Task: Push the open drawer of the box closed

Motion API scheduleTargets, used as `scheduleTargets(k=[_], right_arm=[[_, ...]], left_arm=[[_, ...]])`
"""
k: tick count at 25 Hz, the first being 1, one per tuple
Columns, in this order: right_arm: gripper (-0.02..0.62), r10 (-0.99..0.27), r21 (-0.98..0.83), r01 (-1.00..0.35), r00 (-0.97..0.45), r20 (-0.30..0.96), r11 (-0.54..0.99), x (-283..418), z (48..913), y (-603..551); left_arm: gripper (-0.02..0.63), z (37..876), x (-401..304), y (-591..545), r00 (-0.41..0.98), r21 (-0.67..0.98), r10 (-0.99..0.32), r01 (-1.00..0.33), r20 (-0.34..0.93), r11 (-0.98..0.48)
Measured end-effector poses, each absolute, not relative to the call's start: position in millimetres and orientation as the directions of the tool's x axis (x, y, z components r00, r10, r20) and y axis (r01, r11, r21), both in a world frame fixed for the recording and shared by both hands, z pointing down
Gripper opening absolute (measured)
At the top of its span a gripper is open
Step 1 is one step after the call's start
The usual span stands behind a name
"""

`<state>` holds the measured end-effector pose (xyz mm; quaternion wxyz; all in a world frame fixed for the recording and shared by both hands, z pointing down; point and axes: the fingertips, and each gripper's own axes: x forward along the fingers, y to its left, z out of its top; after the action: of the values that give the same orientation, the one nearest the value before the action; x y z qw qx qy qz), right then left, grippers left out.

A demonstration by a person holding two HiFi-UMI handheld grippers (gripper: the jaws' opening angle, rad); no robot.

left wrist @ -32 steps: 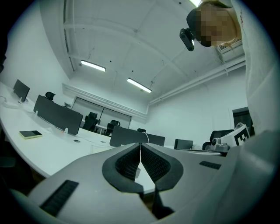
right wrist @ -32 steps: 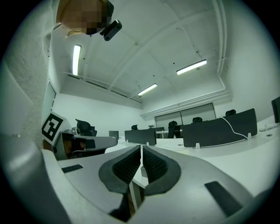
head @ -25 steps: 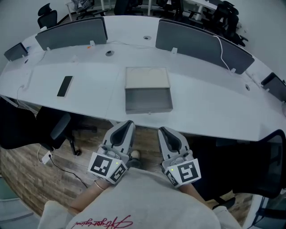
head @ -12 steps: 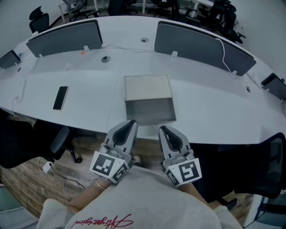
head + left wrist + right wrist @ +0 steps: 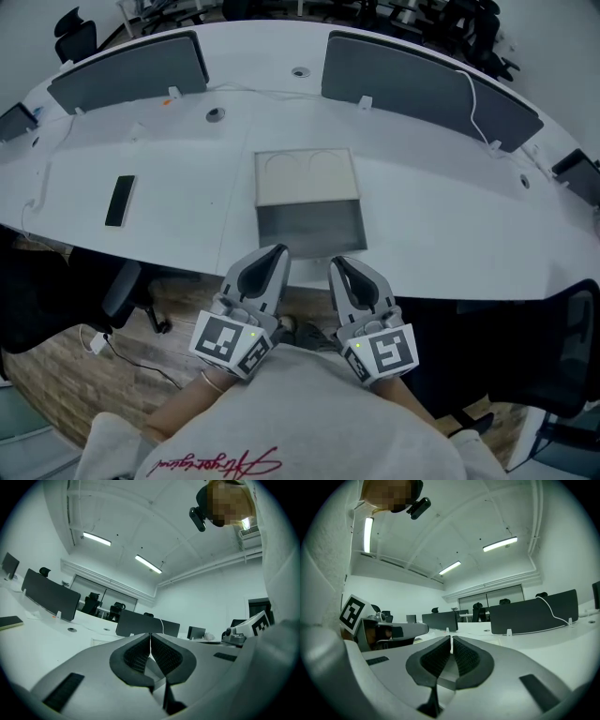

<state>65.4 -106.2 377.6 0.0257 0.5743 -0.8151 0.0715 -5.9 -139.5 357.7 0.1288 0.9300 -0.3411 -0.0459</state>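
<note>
A flat box with a beige top (image 5: pixel 307 177) lies on the white table (image 5: pixel 450 225), and its grey drawer (image 5: pixel 311 230) stands pulled out toward the near edge. My left gripper (image 5: pixel 275 254) is shut and empty, its tip just below the drawer's front left corner. My right gripper (image 5: pixel 338 266) is also shut and empty, a little short of the drawer's front right. Whether either touches the drawer cannot be told. In the left gripper view the left gripper (image 5: pixel 150 642) shows its pads pressed together, and so does the right gripper (image 5: pixel 451 643) in its own view.
A black phone (image 5: pixel 119 200) lies on the table at the left. Two grey divider screens (image 5: pixel 128 70) (image 5: pixel 427 89) stand along the far side, a cable draped over the right one. A dark office chair (image 5: pixel 122 286) sits under the table edge at the left.
Both grippers have come forward from below the table edge to the drawer's front. The box and drawer now sit nearer in the head view.
</note>
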Motion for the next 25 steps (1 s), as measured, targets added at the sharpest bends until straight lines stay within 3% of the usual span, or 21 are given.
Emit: scheduleTargets(k=[15, 20, 25], right_arm=[[0.028, -0.874, -0.16, -0.93, -0.365, 0.321, 0.33, 66, 460, -109], [0.083, -0.837, -0.198, -0.932, -0.361, 0.412, 0.304, 63, 500, -110], [0.084, -0.811, -0.203, -0.937, -0.348, 0.47, 0.284, 59, 527, -113]], left_arm=[[0.018, 359, -19, -132, 0.699, 0.282, -0.715, -0.691, 0.025, -0.666], [0.018, 362, -26, -132, 0.69, 0.284, -0.723, -0.7, 0.034, -0.655], [0.018, 362, -32, -134, 0.681, 0.282, -0.731, -0.709, 0.036, -0.646]])
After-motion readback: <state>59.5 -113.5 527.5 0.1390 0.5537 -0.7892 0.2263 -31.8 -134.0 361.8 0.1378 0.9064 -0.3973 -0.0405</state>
